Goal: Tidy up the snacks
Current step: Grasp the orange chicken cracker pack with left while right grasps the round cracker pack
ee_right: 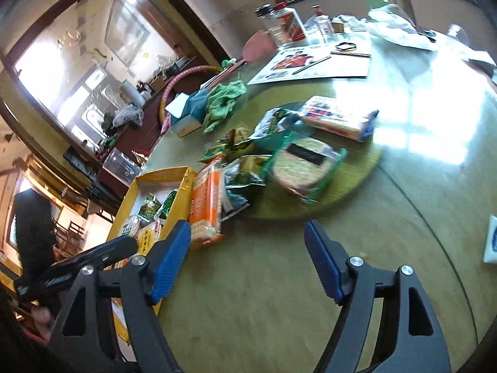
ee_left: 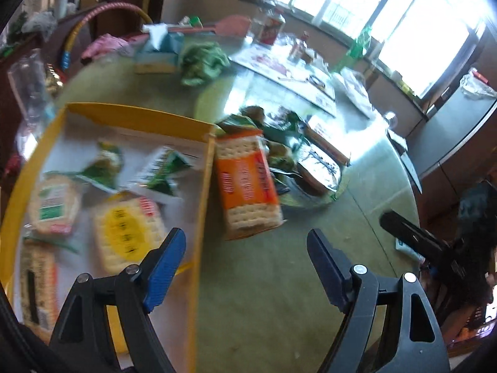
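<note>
Yellow box point(ee_left: 139, 118) holds roughly six snack packs, orange cracker pack point(ee_left: 248, 186) just outside; left gripper point(ee_left: 245, 267) and right gripper point(ee_right: 247, 258) both spread, empty.

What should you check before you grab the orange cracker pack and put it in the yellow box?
1. Left claw open and empty: ok, its fingers stand wide apart with nothing between them.
2. Right claw open and empty: ok.
3. Orange pack free to grab: ok, it lies on the table against the outside of the box wall, nothing on top.
4. Room in the yellow box: ok, white floor shows between the snacks inside.
5. Claws clear of each other: cannot tell, the left one sits close beside the right.
6. Sharp view of the pack: not ok, both views are blurred.
</note>
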The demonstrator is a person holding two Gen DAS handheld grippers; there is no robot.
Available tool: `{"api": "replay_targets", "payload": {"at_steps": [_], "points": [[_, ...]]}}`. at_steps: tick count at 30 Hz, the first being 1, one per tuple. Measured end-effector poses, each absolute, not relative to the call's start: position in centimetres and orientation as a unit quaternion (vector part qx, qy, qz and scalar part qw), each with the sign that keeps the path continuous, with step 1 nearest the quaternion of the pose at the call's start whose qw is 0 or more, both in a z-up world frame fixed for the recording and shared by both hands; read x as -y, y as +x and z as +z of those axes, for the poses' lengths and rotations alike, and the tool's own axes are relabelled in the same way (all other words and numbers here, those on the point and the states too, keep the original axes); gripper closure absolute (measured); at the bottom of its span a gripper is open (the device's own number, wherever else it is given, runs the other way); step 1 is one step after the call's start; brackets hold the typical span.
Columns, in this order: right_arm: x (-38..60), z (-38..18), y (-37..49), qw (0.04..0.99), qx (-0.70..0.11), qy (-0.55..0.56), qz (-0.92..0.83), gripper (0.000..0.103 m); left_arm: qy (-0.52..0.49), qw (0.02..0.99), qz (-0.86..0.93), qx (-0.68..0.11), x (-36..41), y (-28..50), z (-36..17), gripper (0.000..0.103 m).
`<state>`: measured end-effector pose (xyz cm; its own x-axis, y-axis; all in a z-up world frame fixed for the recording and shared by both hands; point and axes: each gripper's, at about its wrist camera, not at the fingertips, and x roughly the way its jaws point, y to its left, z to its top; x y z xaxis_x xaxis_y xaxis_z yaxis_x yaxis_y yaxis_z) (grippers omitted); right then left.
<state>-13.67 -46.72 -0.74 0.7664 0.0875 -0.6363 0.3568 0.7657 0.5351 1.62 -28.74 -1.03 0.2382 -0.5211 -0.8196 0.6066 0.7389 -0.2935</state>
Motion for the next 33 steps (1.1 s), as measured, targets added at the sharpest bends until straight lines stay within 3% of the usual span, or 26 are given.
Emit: {"api": "replay_targets", "payload": {"at_steps": [14,19,21,33], "points": [[48.5,-3.3,-16.1,0.872,-0.324,0.359,-0.07,0.026,0.136,0.764,-0.299,-0.556,36.4,4.6,-4.7,0.024],[48.7,-3.8,-16.0,0.87,-0.326,0.362,-0.07,0.026,0.126,0.76,-0.275,-0.576,36.6,5.4,-6.1,0.033],[48.9,-3.9,-15.8,0.87,-0.328,0.362,-0.07,0.026,0.127,0.755,-0.267,-0.586,36.6,5.6,-6.8,0.047],[50.6,-2.6,-11.5,0.882,-0.367,0.29,-0.055,0.026,0.104,0.773,-0.32,-0.537,30.9,-0.7,-4.9,0.049]]}}
